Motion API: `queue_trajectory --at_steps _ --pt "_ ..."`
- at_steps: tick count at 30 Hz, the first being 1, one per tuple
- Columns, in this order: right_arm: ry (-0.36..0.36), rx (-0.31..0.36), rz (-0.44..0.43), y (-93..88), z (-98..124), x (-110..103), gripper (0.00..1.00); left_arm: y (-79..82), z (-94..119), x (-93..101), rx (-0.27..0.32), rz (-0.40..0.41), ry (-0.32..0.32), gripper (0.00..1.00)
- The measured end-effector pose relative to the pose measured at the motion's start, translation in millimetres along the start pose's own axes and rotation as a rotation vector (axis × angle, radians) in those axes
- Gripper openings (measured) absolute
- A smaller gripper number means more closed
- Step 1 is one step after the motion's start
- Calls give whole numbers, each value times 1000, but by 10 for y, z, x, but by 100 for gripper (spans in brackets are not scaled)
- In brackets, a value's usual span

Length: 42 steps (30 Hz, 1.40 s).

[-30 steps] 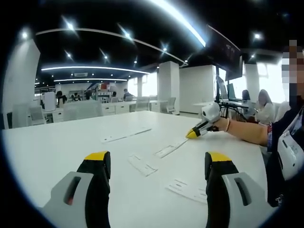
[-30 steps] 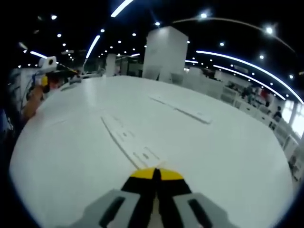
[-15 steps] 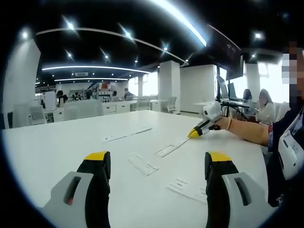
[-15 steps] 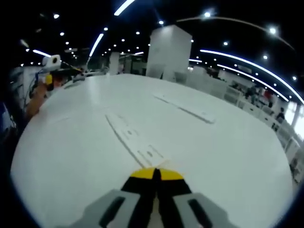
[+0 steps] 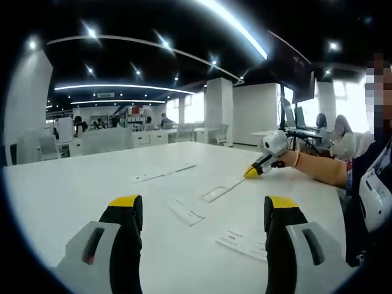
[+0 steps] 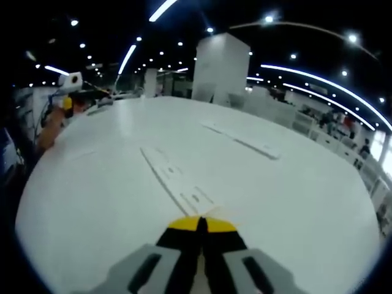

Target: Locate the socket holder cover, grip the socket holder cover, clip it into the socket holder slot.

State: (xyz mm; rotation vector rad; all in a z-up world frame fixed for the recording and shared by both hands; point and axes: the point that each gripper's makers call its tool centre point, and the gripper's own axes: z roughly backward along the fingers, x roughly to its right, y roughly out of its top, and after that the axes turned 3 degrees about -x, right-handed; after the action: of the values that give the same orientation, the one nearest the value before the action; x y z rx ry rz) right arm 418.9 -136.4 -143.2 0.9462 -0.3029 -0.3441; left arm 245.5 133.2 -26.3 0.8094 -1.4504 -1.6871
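Hovering over the white tabletop [image 6: 318, 202], the right gripper [image 6: 199, 225] has its jaws pressed together on nothing, with the long white strip [image 6: 174, 184] just ahead, mid-table. It should spread first, then pinch a cover squarely by its long edges. The left gripper [image 5: 202, 211] waits spread above smaller white pieces [image 5: 184, 211].
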Motion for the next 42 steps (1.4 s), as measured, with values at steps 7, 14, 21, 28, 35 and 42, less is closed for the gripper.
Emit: queue_trajectory --at_steps 7,14,21,28,35,42 --pt "9 2 3 0 1 -22 4 -4 -2 2 -2 -1 -1 81" --pt "-4 5 -1 5 -7 -4 4 8 2 -9 -1 -2 -1 81" --pt "-23 6 4 14 -20 23 4 7 -1 -7 -2 -2 -1 81" --pt "-27 1 27 14 -20 39 4 18 4 -12 1 -2 1 81" --pt "-33 -11 52 21 -36 73 4 25 4 -22 2 -1 0 81" --pt "5 -67 80 31 -44 90 4 33 8 -42 7 5 5 81"
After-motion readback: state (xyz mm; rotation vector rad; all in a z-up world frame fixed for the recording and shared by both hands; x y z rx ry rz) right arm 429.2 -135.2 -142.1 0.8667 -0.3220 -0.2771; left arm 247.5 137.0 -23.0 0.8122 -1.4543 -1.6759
